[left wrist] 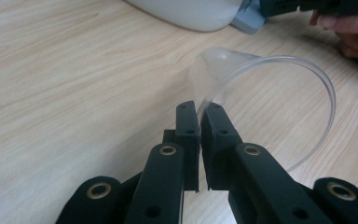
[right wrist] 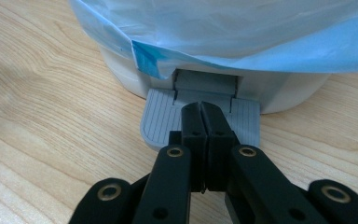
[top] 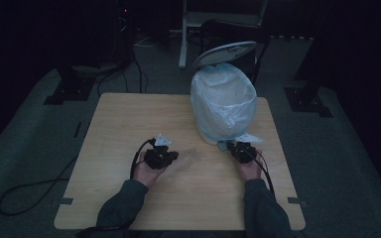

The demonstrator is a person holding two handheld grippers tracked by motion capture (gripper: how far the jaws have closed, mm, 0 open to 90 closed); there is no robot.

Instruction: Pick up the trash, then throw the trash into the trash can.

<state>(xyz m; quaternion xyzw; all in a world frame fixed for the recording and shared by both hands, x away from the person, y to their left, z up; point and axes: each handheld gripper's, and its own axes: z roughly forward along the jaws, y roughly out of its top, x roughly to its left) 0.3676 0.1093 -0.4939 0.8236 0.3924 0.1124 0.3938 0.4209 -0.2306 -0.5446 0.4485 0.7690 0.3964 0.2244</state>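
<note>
A clear plastic cup [left wrist: 265, 102] lies on its side on the wooden table, mouth toward me. My left gripper [left wrist: 200, 109] is shut on the cup's rim; from above the gripper [top: 171, 155] sits left of centre with the cup [top: 188, 156] beside it. A white pedal bin [top: 223, 106] lined with a pale blue bag [right wrist: 242, 32] stands at the back right, its lid [top: 224, 53] raised. My right gripper [right wrist: 200, 108] is shut with nothing in it, its tips resting over the bin's grey foot pedal [right wrist: 161, 121]. From above, that gripper [top: 233, 147] is at the bin's base.
The table [top: 129, 119] is light wood, with bare surface to the left and along the front edge. Black cables [top: 34, 188] trail off the left side onto the dark floor. A stand and a chair [top: 218, 27] are behind the table.
</note>
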